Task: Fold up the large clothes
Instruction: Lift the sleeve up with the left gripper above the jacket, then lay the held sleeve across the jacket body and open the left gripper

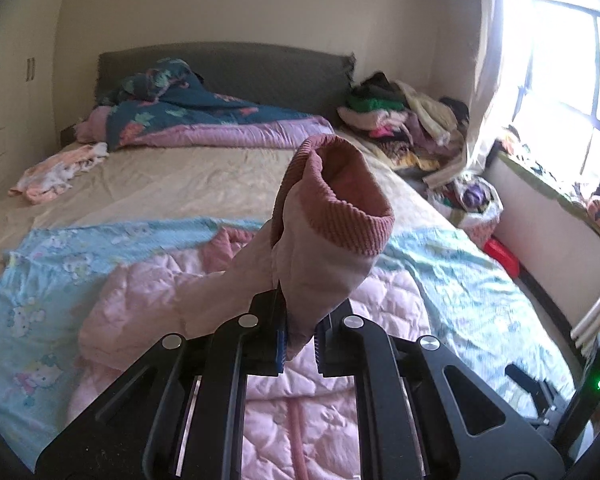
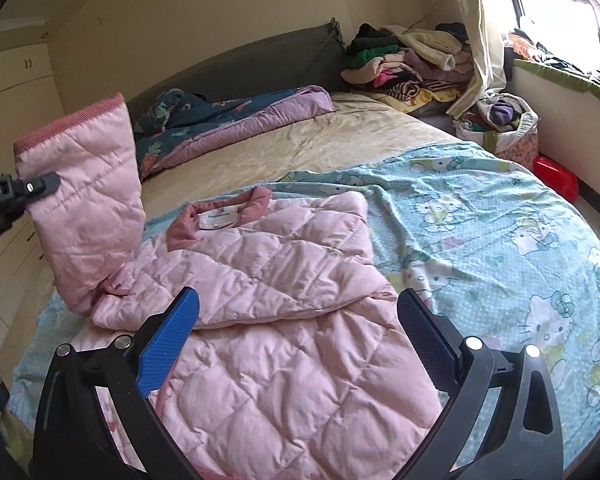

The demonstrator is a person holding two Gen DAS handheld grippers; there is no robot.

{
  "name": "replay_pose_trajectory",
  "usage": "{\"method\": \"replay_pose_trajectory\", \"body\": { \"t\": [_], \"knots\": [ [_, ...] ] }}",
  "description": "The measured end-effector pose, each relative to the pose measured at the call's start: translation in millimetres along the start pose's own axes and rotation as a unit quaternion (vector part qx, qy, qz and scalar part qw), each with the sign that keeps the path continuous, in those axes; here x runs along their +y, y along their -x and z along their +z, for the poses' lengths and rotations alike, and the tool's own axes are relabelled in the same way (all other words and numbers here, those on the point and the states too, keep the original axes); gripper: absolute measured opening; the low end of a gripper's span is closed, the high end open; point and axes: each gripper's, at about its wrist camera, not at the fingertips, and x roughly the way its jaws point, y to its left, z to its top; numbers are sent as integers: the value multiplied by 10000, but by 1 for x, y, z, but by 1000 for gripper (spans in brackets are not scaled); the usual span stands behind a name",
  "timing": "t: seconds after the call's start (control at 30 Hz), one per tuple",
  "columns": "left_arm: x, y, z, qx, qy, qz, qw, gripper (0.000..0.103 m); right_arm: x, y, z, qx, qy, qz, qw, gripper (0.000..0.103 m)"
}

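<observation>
Left gripper sits closest in the left wrist view, fingers pinching the sleeve just below its ribbed dark-pink cuff, cuff opening pointing up toward 12 o'clock. Right gripper has its 2 blue-padded fingers spread wide with nothing between them, hovering over the jacket.

Jacket is a pink quilted one, lying on the pale blue cartoon-cat sheet at the near end of the bed. Its other sleeve is already crossed over the chest. In the right wrist view the lifted sleeve stands at 9 o'clock, collar at about 11 o'clock from the open fingers.

Step, as I judge it: sleeve fold, carrying this sleeve in over the body. Next move calls for laying the cuff flat across the chest toward 3 o'clock, then releasing; the right gripper could pin or smooth the body meanwhile.

Writing: white neck label has a small logo and text, too small to read. Lettering on the left gripper body at the 9 o'clock edge is cut off, unreadable.
</observation>
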Motion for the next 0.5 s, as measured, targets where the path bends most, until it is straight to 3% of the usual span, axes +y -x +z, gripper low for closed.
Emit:
{"method": "replay_pose_trajectory", "body": {
  "t": [0.5],
  "knots": [
    [-42, -59, -62, 833, -728, -105, 9938, 8, -31, -11, -5, 112, -270, -266, 9992, 99]
  ]
}}
